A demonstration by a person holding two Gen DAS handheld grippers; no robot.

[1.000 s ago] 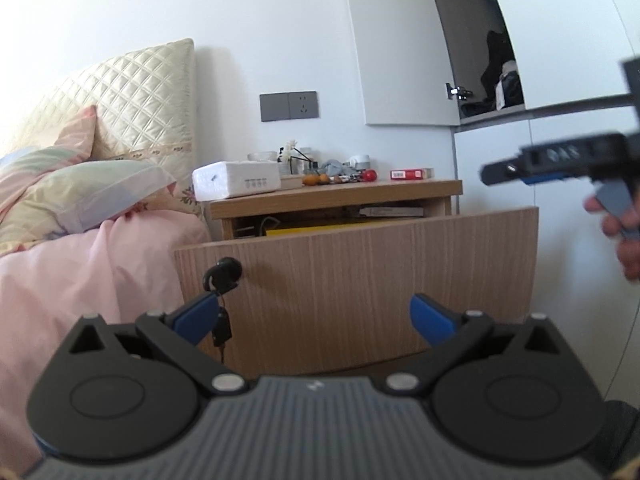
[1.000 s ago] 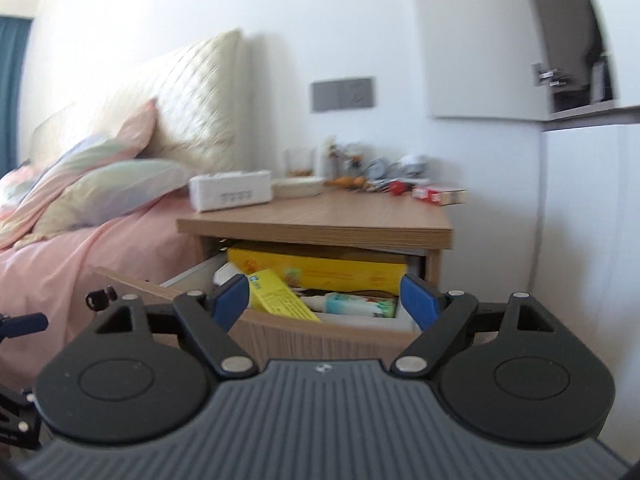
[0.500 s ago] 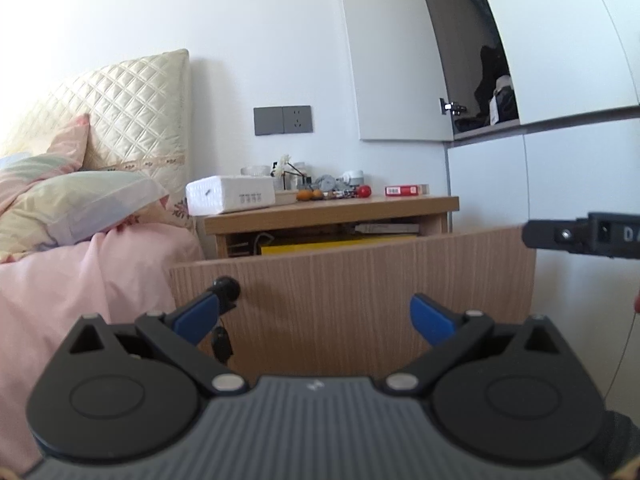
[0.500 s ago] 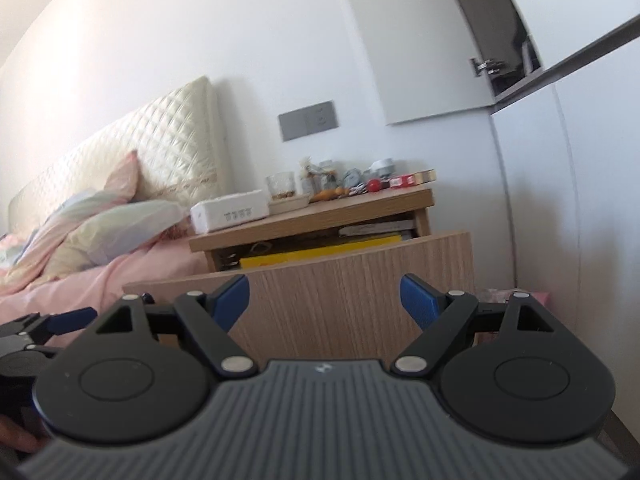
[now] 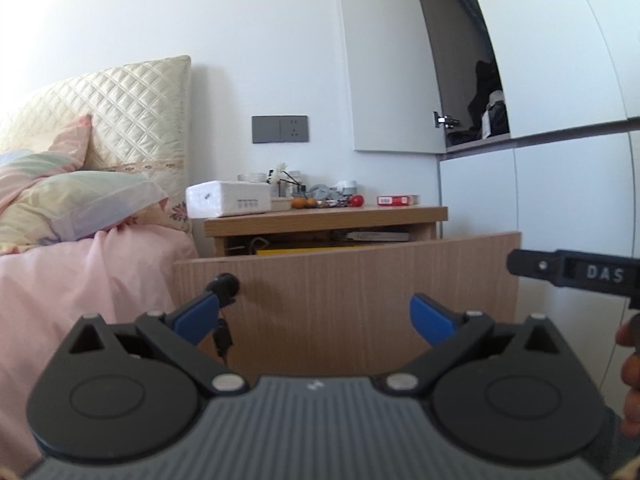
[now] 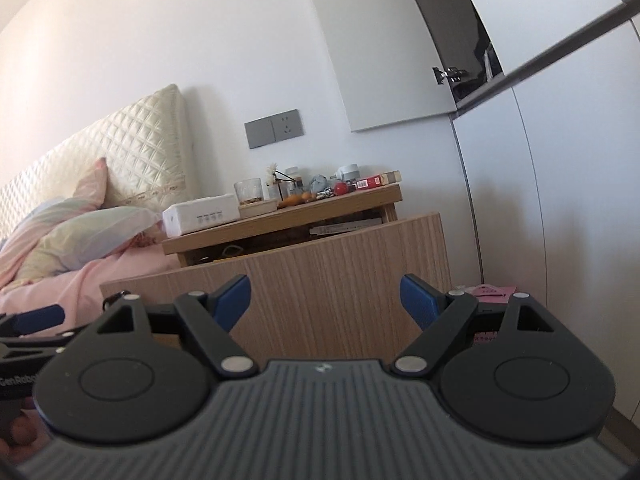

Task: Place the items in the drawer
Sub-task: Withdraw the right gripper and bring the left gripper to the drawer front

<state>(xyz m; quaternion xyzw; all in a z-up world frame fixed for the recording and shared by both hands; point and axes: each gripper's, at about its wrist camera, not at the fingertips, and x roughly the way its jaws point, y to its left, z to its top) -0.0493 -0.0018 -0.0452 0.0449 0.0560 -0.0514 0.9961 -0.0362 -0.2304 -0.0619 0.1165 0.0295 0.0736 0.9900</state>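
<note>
The wooden drawer front of the bedside table stands pulled out, with a black key knob at its left. A yellow box shows just over its top edge. On the tabletop lie a white tissue box, a red ball, a red pack and small clutter. My left gripper is open and empty, facing the drawer front. My right gripper is empty too; its jaws are closing a little, with only the drawer front behind them.
A bed with a pink cover and pillows lies to the left. White wardrobe doors stand to the right, one upper door ajar. Something pink lies on the floor beside the drawer. The right gripper's body shows at the left view's right edge.
The right gripper has sunk from above the open drawer to the level of its front and rolled, so the drawer's contents dropped from its view. The left gripper has hardly moved.
</note>
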